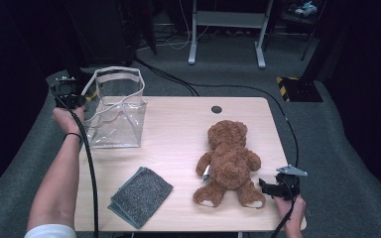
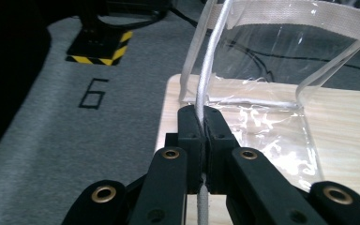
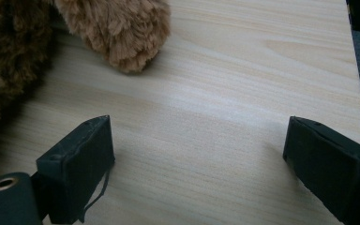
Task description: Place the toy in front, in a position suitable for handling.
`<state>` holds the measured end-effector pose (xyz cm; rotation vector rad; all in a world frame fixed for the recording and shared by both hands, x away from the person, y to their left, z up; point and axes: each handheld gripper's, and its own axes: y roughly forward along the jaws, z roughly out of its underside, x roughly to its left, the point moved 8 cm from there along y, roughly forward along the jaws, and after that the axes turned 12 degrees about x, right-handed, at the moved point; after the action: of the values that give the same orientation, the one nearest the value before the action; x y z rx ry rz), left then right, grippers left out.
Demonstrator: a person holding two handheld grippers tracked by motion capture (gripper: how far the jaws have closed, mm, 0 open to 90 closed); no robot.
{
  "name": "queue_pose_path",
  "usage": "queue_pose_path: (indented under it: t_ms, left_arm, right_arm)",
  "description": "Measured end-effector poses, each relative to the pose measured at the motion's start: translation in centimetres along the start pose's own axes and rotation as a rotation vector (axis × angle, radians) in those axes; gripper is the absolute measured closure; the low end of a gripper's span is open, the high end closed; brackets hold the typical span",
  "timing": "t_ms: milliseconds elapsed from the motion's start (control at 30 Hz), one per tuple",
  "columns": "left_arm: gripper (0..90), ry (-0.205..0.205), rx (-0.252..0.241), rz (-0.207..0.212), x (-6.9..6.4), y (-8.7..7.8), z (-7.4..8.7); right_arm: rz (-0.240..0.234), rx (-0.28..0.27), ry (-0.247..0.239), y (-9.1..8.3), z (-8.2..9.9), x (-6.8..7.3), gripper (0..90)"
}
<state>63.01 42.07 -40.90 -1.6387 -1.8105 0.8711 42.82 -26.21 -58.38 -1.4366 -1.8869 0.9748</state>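
At the frame's upper left, the left gripper (image 1: pixel 74 100) clamps the strap (image 2: pixel 206 79) of the clear bag (image 1: pixel 116 111). At lower right, the right gripper (image 1: pixel 267 187) gapes beside the bear (image 1: pixel 229 161).

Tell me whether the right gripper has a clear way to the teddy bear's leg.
Probably yes. The right gripper is open just beside the teddy bear, near its foot, with bare table between its jaws and nothing in the way.
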Motion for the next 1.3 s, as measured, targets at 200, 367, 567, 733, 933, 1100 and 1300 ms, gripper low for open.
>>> queue_pose_path:
  t_ms: [200, 367, 567, 733, 933, 1100, 1300]
  left_arm:
    - [87.5, -0.001, -0.002, -0.012, 0.1, 0.3, -0.3]
    - [87.4, 0.026, -0.006, -0.015, 0.0, 0.5, -0.5]
    - [63.8, 0.024, -0.035, 0.037, -0.3, -0.2, -0.7]
    - [40.1, 0.05, -0.037, 0.065, -1.0, -1.6, -0.7]
    - [25.5, 0.138, -0.039, 0.112, -2.3, -3.8, -0.1]
    - [17.5, 0.211, -0.027, 0.161, -3.5, -5.2, 1.7]
    - [13.4, 0.272, -0.027, 0.196, -4.5, -6.5, 4.2]
  right_arm:
    - [0.0, 0.0, 0.0, 0.0, 0.0, 0.0, 8.3]
    - [0.0, -0.001, -0.001, 0.0, 0.0, 0.0, 8.3]
    - [0.0, 0.0, 0.0, 0.0, 0.0, 0.0, 8.3]
    - [0.0, 0.0, 0.0, 0.0, 0.0, 0.0, 8.4]
    - [0.0, 0.0, 0.0, 0.0, 0.0, 0.0, 8.4]
    - [0.0, 0.0, 0.0, 0.0, 0.0, 0.0, 8.4]
    - [0.0, -0.001, 0.001, 0.0, 0.0, 0.0, 8.4]
